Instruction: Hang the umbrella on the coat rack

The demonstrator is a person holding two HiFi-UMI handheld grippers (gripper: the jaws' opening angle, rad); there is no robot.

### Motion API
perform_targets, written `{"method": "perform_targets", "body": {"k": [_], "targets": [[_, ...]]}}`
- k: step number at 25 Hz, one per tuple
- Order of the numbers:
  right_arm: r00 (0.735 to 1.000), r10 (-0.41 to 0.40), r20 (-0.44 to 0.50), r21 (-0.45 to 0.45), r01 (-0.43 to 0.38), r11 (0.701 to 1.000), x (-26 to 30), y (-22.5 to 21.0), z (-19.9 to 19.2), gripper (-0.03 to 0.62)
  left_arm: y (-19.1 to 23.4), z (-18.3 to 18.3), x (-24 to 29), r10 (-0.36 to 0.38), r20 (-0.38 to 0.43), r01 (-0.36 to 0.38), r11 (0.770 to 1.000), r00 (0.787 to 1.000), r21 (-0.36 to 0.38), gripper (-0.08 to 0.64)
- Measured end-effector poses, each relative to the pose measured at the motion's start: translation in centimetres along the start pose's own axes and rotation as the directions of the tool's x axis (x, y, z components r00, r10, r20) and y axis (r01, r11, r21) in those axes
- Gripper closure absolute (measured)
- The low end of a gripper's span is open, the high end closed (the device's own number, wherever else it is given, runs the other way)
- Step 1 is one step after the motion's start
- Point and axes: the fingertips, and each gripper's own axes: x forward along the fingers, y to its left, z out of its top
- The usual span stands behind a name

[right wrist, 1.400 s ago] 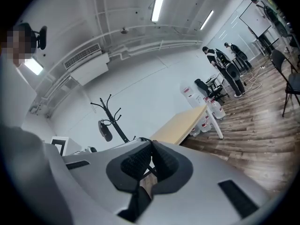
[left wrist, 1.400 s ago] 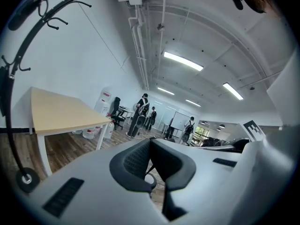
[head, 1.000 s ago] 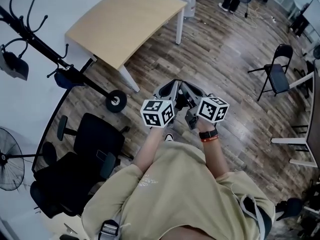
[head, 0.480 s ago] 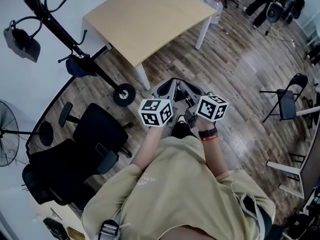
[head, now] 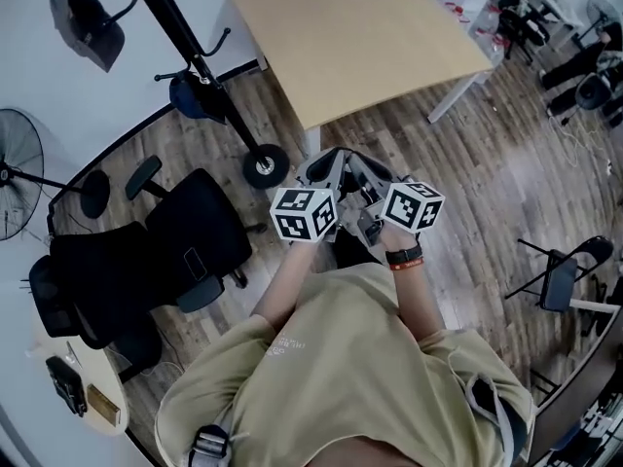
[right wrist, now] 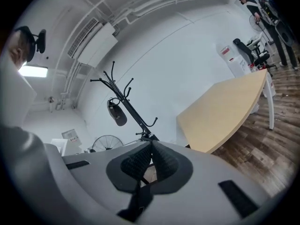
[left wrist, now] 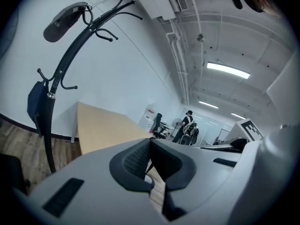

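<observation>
Wood floor (head: pixel 467 183) open, coat rack (head: pixel 199 58) just beside table (head: pixel 360 37) edge

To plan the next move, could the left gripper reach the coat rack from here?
Probably not yet: the left gripper sits apart from the coat rack, though open floor between them leaves the way free.

both hand-held grippers (left wrist: pixel 149 143) (right wrist: pixel 151 145) closed, side by side

Head view's up above the person, looking steeply down at the brown wood-plank floor (head: pixel 506 193). Left and right gripper views sit low, right behind their own jaws, tilted up at the white wall (left wrist: pixel 117 69) (right wrist: pixel 187 69). All three catch the black metal coat rack (head: pixel 182 29) (left wrist: pixel 51 95) (right wrist: pixel 131 105) and the light wooden white-legged table (head: pixel 360 37) (left wrist: pixel 103 130) (right wrist: pixel 225 111).
</observation>
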Motion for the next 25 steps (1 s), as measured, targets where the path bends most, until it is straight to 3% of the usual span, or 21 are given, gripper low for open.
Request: {"method": "perform_targets", "body": {"k": [8,14,22,25], "targets": [[0.988,0.106,-0.117,0.003,-0.106,0.994,9.3,0.5,2.3,0.574,7.6,4.4,1.4,0.155,0.044,-0.153,0.988,0.987,-0.028,0.537],[0.966,0.186,-0.177,-0.002,-0.190,0.982,13.8,0.7,4.1,0.574,10.5,7.0,2.4,0.239,0.086,-0.237,0.971,0.967,-0.034,0.537],[0.912,0.307,-0.271,0.010,-0.317,0.948,19.6,2.0,4.6,0.574,15.4,9.9,2.3,0.380,0.152,-0.374,0.925,0.913,-0.066,0.537],[0.881,0.353,-0.316,0.031,-0.362,0.932,22.0,2.6,4.3,0.574,17.7,10.7,2.1,0.438,0.174,-0.428,0.899,0.882,-0.091,0.537]]}}
